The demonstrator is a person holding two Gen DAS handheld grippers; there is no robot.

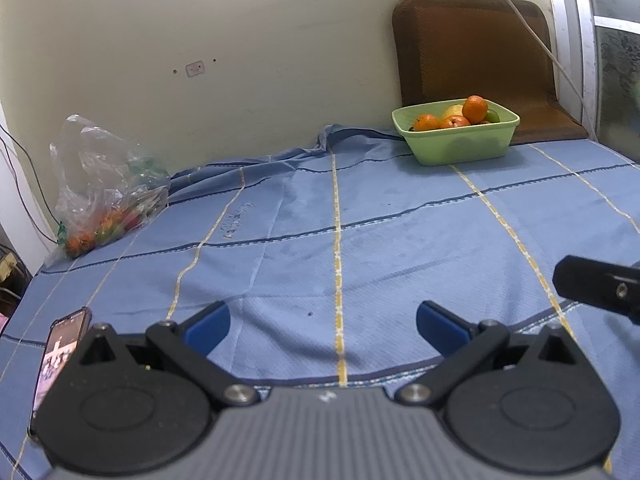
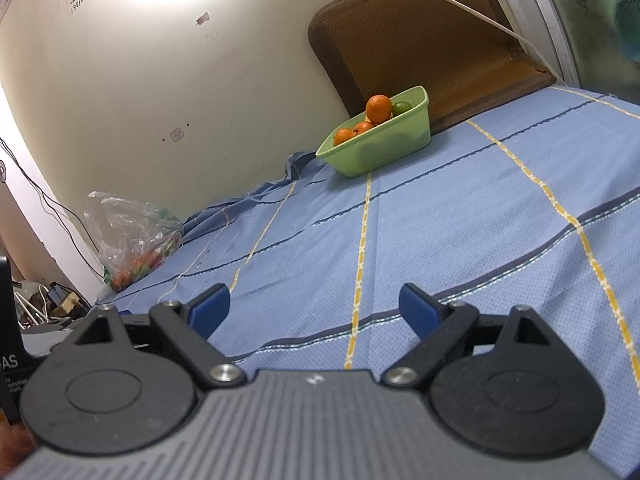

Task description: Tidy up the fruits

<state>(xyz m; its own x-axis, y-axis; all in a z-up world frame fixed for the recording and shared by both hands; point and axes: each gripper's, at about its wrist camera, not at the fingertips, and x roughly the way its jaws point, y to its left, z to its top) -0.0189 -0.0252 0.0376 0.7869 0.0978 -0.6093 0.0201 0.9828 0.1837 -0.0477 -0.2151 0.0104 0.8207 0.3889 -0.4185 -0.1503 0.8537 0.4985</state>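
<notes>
A light green basin [image 1: 460, 146] stands at the far right of the blue cloth, holding several oranges [image 1: 475, 109] and a green fruit; it also shows in the right wrist view [image 2: 380, 148]. A clear plastic bag [image 1: 104, 184] with more fruit lies at the far left by the wall, also in the right wrist view [image 2: 132, 236]. My left gripper [image 1: 323, 326] is open and empty, low over the near cloth. My right gripper [image 2: 314, 310] is open and empty, also near the front. Part of the right gripper [image 1: 600, 288] shows at the left view's right edge.
A phone [image 1: 60, 356] lies on the cloth at the near left. A brown woven mat [image 1: 476, 64] leans on the wall behind the basin. A white cable [image 1: 532, 32] hangs across it. Cables and clutter [image 2: 48, 300] sit beyond the left edge. The cloth is bunched along the wall [image 1: 256, 164].
</notes>
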